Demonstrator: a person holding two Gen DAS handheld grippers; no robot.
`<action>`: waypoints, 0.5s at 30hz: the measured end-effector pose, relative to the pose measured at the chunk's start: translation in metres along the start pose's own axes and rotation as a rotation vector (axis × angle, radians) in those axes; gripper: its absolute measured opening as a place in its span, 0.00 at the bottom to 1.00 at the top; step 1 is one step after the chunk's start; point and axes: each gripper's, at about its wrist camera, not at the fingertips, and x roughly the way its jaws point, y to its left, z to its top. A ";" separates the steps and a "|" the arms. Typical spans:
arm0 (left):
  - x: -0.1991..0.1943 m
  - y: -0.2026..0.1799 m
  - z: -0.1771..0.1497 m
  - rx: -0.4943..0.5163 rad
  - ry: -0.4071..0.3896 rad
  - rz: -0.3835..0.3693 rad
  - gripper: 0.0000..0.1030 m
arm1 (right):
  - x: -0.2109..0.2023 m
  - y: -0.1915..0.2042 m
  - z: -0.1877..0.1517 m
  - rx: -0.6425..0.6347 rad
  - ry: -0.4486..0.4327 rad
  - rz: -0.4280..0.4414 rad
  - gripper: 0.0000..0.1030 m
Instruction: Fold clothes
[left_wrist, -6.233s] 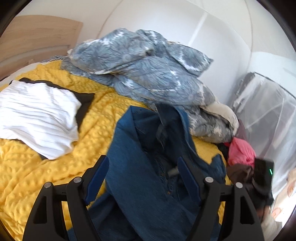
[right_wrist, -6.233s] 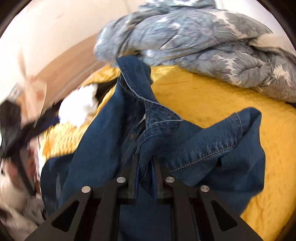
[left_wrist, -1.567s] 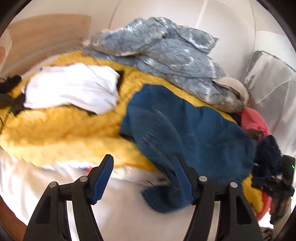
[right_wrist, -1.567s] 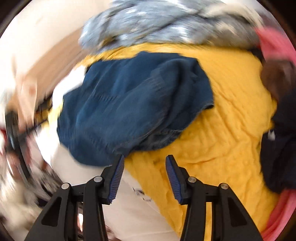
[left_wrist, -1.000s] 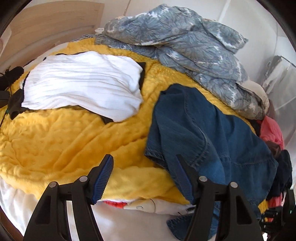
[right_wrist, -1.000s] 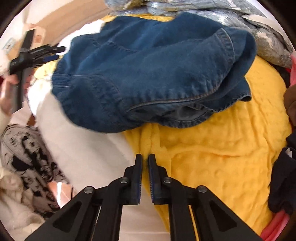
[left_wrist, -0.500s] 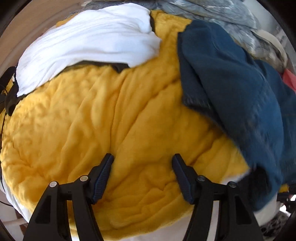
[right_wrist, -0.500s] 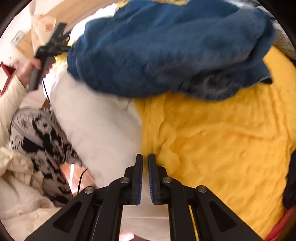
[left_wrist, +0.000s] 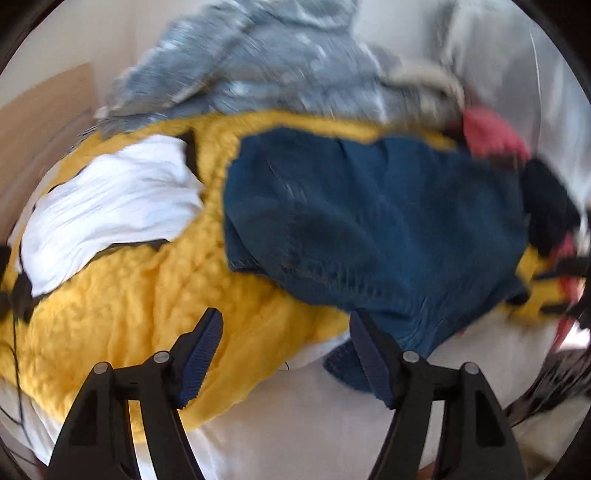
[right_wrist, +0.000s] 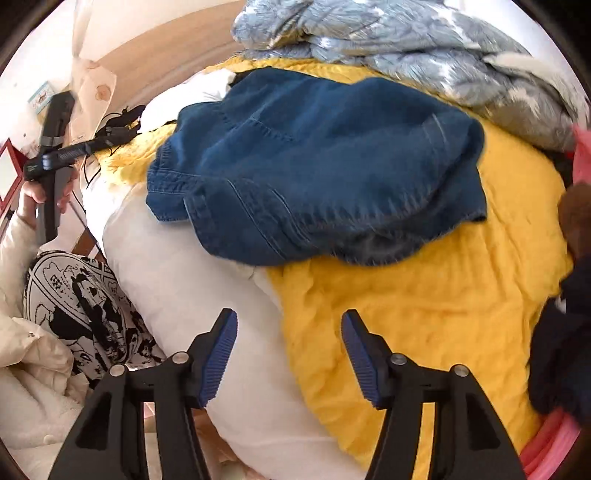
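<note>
Both grippers hang empty, jaws spread wide: the left gripper (left_wrist: 286, 350) and the right gripper (right_wrist: 290, 350). The denim garment (right_wrist: 314, 166) lies bunched on the yellow blanket (right_wrist: 424, 314), one edge spilling onto the white sheet (right_wrist: 192, 277).

On the bed, the yellow blanket (right_wrist: 424, 314) lies bare along its near edge, in front of the jeans (right_wrist: 314, 158), and that strip is free for a pass. The white sheet (right_wrist: 192, 280) at the near left corner is bare too. The jeans fill the middle and overhang the blanket's edge. A grey duvet (right_wrist: 406, 40) heaped along the far edge blocks that side. At the right edge, dark clothes (right_wrist: 561, 339) and a pink garment (left_wrist: 487, 133) crowd in. A white shirt (left_wrist: 110, 206) takes the far left part of the blanket, with bare blanket between it and the jeans.
</note>
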 end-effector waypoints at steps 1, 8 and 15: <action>0.010 0.000 0.000 0.003 0.026 0.011 0.72 | 0.002 0.001 0.003 -0.016 -0.004 0.000 0.59; 0.010 0.042 -0.007 -0.251 0.000 -0.065 0.72 | 0.066 0.012 0.021 -0.062 0.125 -0.080 0.26; -0.012 0.072 -0.012 -0.398 -0.085 -0.151 0.72 | 0.058 0.012 0.014 -0.100 0.097 0.065 0.10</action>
